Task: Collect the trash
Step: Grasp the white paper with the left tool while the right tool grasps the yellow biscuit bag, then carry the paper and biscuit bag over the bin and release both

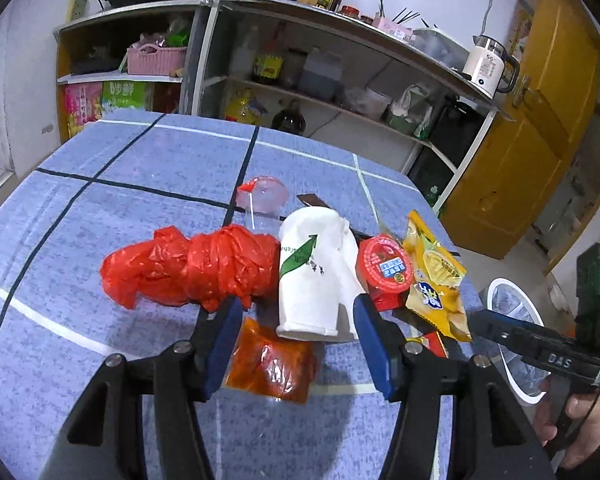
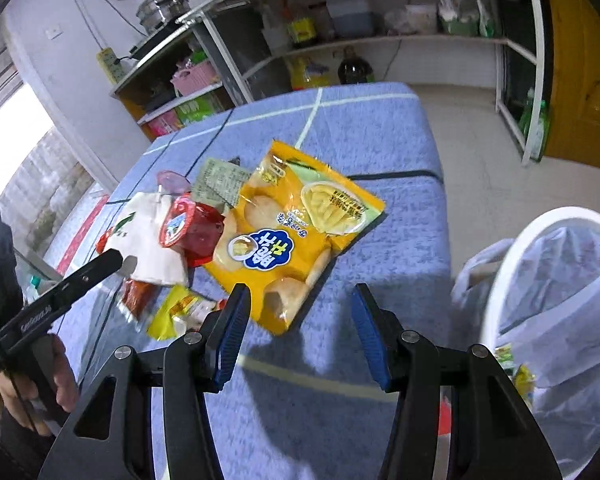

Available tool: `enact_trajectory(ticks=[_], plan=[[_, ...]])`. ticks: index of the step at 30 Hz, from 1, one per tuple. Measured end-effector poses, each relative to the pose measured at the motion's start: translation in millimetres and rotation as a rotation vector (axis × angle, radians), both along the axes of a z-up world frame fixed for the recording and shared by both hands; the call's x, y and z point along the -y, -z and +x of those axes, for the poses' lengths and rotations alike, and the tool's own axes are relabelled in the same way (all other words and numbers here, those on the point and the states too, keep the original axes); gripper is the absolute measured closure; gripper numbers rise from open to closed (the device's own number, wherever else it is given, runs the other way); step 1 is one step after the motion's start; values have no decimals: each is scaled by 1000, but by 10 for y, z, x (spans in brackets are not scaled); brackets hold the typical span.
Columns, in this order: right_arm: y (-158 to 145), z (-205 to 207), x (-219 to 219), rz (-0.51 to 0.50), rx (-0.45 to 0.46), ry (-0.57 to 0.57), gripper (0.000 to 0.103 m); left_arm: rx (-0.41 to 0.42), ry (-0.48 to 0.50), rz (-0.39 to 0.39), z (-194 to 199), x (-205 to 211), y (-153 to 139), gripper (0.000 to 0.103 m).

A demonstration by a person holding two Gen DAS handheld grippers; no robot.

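Where shelves [image 1: 300, 92] back room, blue-checked tablecloth [image 1: 140, 168] spreads.

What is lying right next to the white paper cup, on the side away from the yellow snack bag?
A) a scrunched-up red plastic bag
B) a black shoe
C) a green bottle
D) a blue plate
A: in the left wrist view the scrunched-up red plastic bag lies against the white paper cup, on the side opposite the yellow snack bag.
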State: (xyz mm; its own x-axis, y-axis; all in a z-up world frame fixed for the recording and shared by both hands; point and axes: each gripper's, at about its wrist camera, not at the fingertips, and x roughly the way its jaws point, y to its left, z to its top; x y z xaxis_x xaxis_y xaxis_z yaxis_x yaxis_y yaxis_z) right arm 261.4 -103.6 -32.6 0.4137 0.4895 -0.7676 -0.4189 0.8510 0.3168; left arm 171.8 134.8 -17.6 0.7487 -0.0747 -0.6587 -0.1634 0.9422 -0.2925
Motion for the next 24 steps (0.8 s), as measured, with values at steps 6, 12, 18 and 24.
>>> enact_trajectory(ticks=[6, 12, 18, 24], plan=[[78, 123, -119, -33, -13, 11, 58, -32, 14, -11, 120, 31, 56, 54], [93, 162, -153, -75, 3, 42, 91, -31, 27, 2, 114, 82, 64, 69], [14, 112, -98, -56, 28, 38, 99, 22, 25, -5, -12, 47, -65, 85], [-108, 24, -51, -58, 80, 40, 100, 84, 23, 8, -157, 26, -229, 89]])
